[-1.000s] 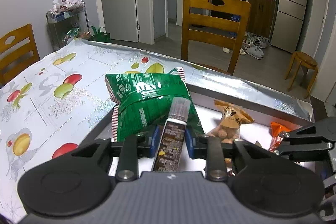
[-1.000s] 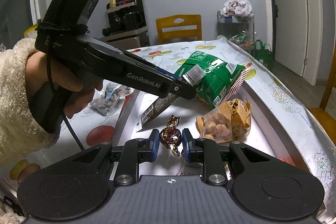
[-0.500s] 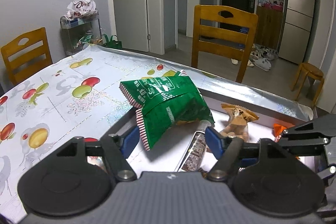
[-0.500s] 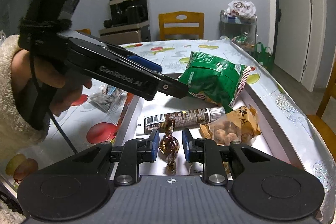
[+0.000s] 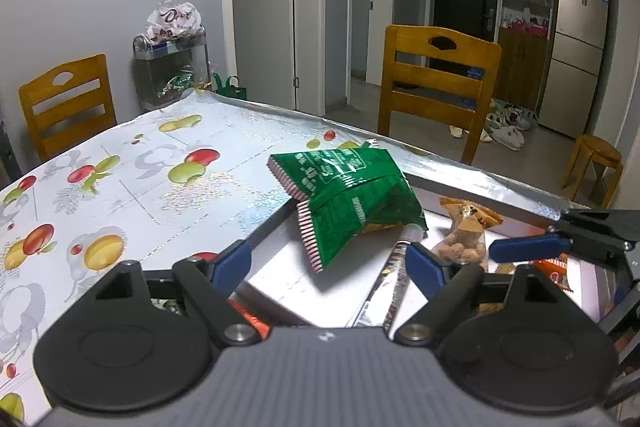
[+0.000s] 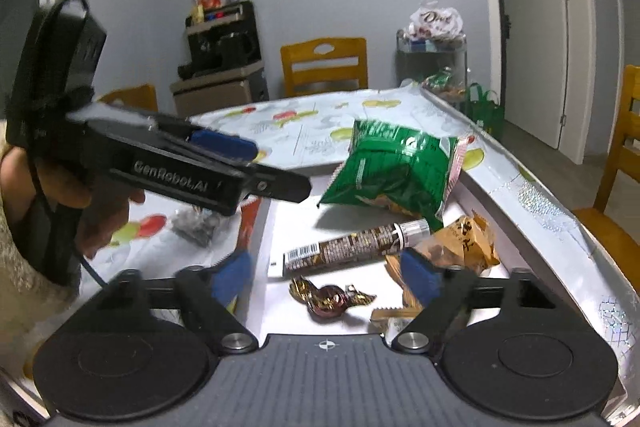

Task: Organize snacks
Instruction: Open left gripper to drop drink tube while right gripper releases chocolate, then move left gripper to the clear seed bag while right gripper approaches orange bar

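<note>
A green snack bag (image 5: 352, 195) (image 6: 396, 167) leans on the far rim of the white tray (image 6: 280, 223). The brown tube (image 6: 352, 245) (image 5: 394, 267) lies flat in the tray, next to a clear bag of nuts (image 6: 460, 243) (image 5: 464, 235). My left gripper (image 5: 328, 261) (image 6: 260, 167) hovers over the tray's left side, its jaws opening with nothing between them. My right gripper (image 6: 326, 275) (image 5: 536, 239) is opening too. The gold-wrapped brown candy (image 6: 328, 299) lies loose on the tray floor below its pads, untouched.
A fruit-print cloth (image 5: 160, 163) covers the table. A small dark packet (image 6: 200, 227) and a red packet (image 6: 250, 215) lie left of the tray, and an orange packet (image 5: 556, 263) is at its right end. Wooden chairs (image 5: 436, 83) and a wire rack (image 5: 172, 71) stand around.
The left gripper opened, let the brown tube drop flat into the tray and drew back. The right gripper opened and released the candy onto the tray floor.
</note>
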A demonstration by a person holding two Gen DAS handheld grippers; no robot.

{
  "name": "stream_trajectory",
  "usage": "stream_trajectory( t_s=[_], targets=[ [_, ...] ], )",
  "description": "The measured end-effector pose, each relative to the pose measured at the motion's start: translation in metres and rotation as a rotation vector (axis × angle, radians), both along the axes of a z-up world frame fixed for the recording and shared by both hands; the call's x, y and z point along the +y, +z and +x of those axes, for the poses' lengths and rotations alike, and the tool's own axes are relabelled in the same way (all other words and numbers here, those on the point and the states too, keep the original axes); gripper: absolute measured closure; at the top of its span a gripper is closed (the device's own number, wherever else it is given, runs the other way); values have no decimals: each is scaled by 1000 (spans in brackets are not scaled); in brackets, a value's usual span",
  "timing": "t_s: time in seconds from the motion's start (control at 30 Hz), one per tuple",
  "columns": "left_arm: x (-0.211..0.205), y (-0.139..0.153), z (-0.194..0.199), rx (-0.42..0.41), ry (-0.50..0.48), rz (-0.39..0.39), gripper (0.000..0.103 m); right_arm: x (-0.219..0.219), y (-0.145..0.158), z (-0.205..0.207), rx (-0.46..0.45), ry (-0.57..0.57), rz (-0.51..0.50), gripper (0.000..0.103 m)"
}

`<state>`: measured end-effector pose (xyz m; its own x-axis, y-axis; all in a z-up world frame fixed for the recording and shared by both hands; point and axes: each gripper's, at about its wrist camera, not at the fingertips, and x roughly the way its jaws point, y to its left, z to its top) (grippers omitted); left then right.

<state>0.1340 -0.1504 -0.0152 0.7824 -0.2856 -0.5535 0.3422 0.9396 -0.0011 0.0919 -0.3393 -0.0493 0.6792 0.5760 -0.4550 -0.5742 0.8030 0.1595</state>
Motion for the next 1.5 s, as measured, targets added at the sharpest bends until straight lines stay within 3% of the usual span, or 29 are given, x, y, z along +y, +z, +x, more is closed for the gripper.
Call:
stream_trajectory(
  t_s=[0.07,0.33,0.63,0.83,1.07,1.2,1.3,1.5],
  targets=[
    [6,2,-4,-5,4,-1,17,2,2,-2,-2,-7,-5,10],
    [46,6,-24,-23,47,1,11,21,8,-15,-9,-2,-40,3],
    [117,13,-38,-78,206,-53,3,53,15,-33,-32,18,-72,0],
    [161,-4,-37,-56,298,-109,2,77,21,-44,-69,57,-113,0],
    [194,-26,-40,-57,410,-116,2,112,24,-50,-96,101,-154,0],
    [198,-32,-43,-61,431,-101,2,132,17,-44,-68,106,-150,0],
    [187,-35,-43,-69,382,-120,2,143,7,-34,-16,95,-150,1],
    [158,-41,-42,-92,299,-53,2,164,-5,-20,1,74,-246,16]
  ],
)
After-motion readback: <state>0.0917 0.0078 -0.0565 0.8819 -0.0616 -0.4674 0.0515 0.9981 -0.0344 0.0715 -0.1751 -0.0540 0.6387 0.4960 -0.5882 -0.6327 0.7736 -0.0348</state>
